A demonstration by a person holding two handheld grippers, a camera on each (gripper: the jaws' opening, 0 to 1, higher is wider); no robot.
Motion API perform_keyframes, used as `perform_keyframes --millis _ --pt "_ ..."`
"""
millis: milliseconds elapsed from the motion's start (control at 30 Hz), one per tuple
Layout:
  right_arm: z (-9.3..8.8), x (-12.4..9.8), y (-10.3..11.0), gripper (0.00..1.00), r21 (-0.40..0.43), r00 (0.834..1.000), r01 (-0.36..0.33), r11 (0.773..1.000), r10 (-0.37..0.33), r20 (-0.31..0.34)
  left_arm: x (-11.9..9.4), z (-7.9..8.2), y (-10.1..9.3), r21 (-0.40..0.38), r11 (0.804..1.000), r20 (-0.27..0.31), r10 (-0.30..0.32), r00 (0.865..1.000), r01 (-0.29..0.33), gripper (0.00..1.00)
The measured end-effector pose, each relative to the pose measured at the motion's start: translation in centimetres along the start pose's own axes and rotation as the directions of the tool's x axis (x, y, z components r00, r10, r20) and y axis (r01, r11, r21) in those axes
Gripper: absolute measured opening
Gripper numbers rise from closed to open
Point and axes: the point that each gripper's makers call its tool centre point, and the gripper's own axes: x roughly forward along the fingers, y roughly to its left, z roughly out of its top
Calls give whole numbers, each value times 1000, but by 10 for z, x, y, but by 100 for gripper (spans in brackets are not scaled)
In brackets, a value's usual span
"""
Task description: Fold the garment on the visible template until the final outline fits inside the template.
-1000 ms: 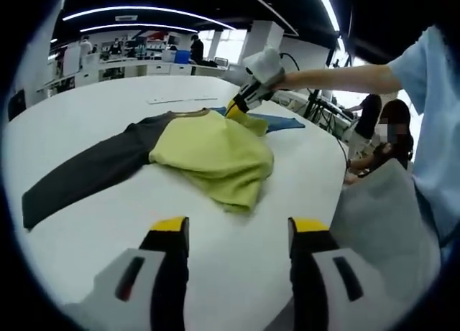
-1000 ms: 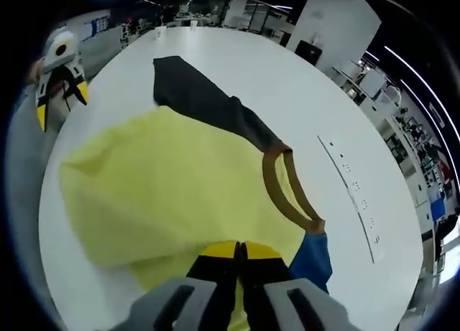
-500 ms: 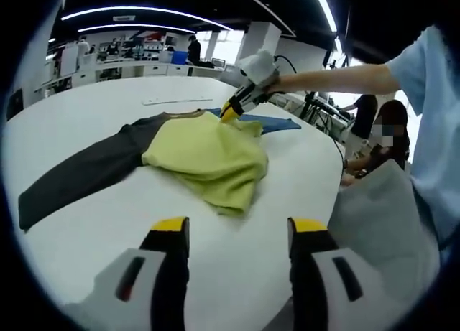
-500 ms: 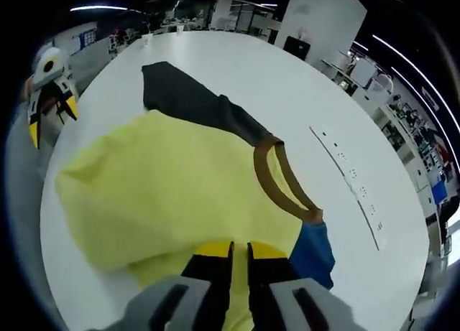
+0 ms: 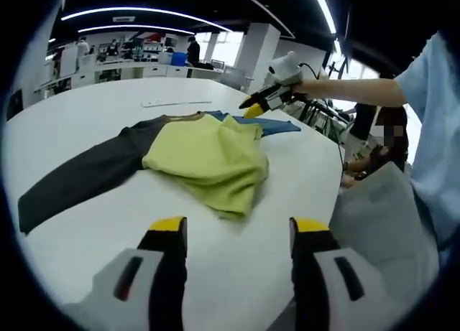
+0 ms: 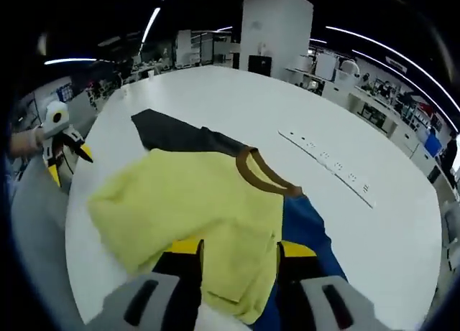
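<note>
While fingers: right gripper (image 6: 236,250) spread wide, empty, lifted off since a second ago; left gripper (image 5: 239,230) wide, well apart.
Garment: folded yellow shirt with dark and blue sleeves (image 5: 208,155) lies on white round surface (image 5: 93,101).

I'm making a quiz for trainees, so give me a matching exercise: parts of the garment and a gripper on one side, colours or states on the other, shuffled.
Column one:
1. garment body
2. collar
3. long sleeve
4. right hand-held gripper

Column two:
A. dark grey
B. open, above the cloth
C. yellow-green
D. brown

Pairs: 1-C, 2-D, 3-A, 4-B
</note>
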Motion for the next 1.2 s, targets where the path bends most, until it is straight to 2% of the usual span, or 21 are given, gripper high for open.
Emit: perform_keyframes --millis 200,300,333,433,533,667,800,900,1000,1067,1200 --pt "-10 -11 4 53 40 1000 7 999 -8 26 0 1 1 5 1000 -3 -2 1000 2 55" --pt "-8 -14 3 66 90 997 30 995 -36 67 0 0 0 4 1000 -6 -5 1000 5 55" --pt "-10 -16 5 71 72 997 25 997 -30 67 0 0 0 4 1000 -6 -5 1000 5 55" --pt "-14 -18 5 77 46 997 45 998 -47 56 -1 0 0 1 1000 -6 -6 1000 6 55" --pt "-13 -21 10 83 70 996 26 997 -31 82 -1 0 0 -1 1000 -5 -6 1000 6 55" --pt "-14 -24 15 71 65 997 25 998 -30 77 -2 -1 0 -3 1000 -5 -5 1000 5 55" --pt "-15 -25 14 53 107 996 28 994 -36 80 -2 -2 0 -4 1000 -6 -6 1000 6 55" --pt "-18 -23 14 50 141 997 27 990 -37 69 -2 -2 0 -8 1000 -7 -7 1000 7 55" --pt "-22 -21 16 40 150 998 22 988 -30 53 -3 -3 0 -10 1000 -8 -7 1000 7 54" --pt "-24 -18 16 39 155 998 23 988 -30 47 -3 -4 0 -12 1000 -9 -6 1000 6 54" --pt "-27 -12 16 28 170 999 24 985 -29 30 -3 -4 0 -17 1000 -9 -6 1000 6 53"
